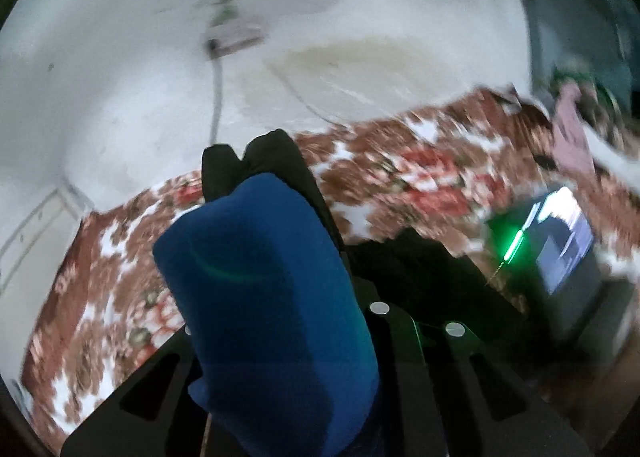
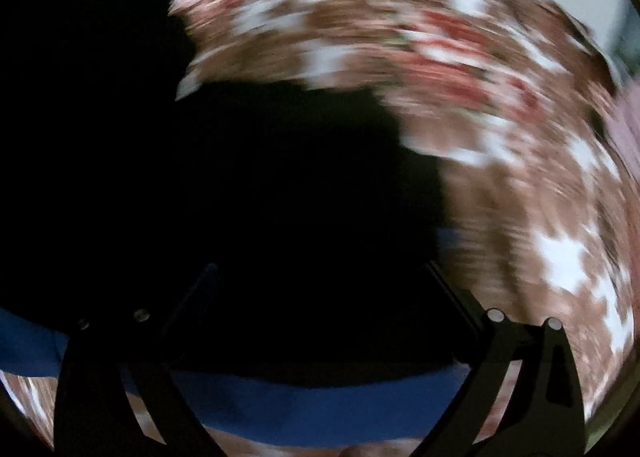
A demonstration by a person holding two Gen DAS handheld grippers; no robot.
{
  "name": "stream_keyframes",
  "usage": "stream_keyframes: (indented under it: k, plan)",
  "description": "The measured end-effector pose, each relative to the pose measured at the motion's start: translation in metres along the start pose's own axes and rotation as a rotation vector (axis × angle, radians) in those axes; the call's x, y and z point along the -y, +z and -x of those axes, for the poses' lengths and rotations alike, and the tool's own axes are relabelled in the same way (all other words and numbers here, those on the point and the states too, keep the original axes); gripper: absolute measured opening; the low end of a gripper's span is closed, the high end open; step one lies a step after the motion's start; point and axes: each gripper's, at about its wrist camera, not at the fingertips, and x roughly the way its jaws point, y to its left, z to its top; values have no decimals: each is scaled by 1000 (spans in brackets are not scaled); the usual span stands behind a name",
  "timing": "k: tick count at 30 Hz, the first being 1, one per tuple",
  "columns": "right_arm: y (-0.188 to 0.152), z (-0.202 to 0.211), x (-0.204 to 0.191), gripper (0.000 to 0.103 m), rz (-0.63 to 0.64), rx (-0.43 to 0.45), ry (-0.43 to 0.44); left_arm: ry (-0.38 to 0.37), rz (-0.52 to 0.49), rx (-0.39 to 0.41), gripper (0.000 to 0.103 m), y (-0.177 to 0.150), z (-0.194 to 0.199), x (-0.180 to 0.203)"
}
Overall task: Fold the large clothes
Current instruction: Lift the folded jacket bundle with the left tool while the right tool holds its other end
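The left gripper (image 1: pixel 240 169) is clamped on the black-and-blue garment (image 1: pixel 272 289), raised above the floral bedsheet (image 1: pixel 400 173). The right gripper (image 2: pixel 320 269) stands wide over it; best keep the lift taut and level.

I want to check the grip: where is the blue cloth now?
In the left wrist view the blue cloth is bunched between the closed fingers of the left gripper, above the floral bedsheet; the right wrist view shows a blue band low in frame.

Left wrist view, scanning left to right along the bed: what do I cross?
Floral bedspread → blue cloth pinched in the left gripper → black garment → lit device with green light → pink cloth.
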Motion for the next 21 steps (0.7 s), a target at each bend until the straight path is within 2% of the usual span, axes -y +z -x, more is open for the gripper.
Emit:
stream_keyframes:
  k: [4,6,8,10,13,15,16,21]
  plan:
    - [13,10,72,98,-49,-5,-63,8,-195,-56,10,-16,-22,64]
    - [24,19,95,98,-49,9,-59,8,-294,-77,11,-32,-32,94]
    - [37,34,105,98,-29,26,-16,10,-384,-95,11,-50,-39,120]
    - [49,44,105,98,-26,26,89,27,-465,-112,11,-66,-45,138]
    - [62,49,92,98,-46,-5,311,71,-604,-125,11,-93,-53,162]
    - [70,39,75,98,-22,-63,401,86,-645,-125,11,-100,-55,170]
    - [73,26,61,98,12,-118,429,91,-655,-124,11,-102,-55,172]
    - [78,-11,20,98,93,-215,451,85,-653,-116,12,-100,-54,169]
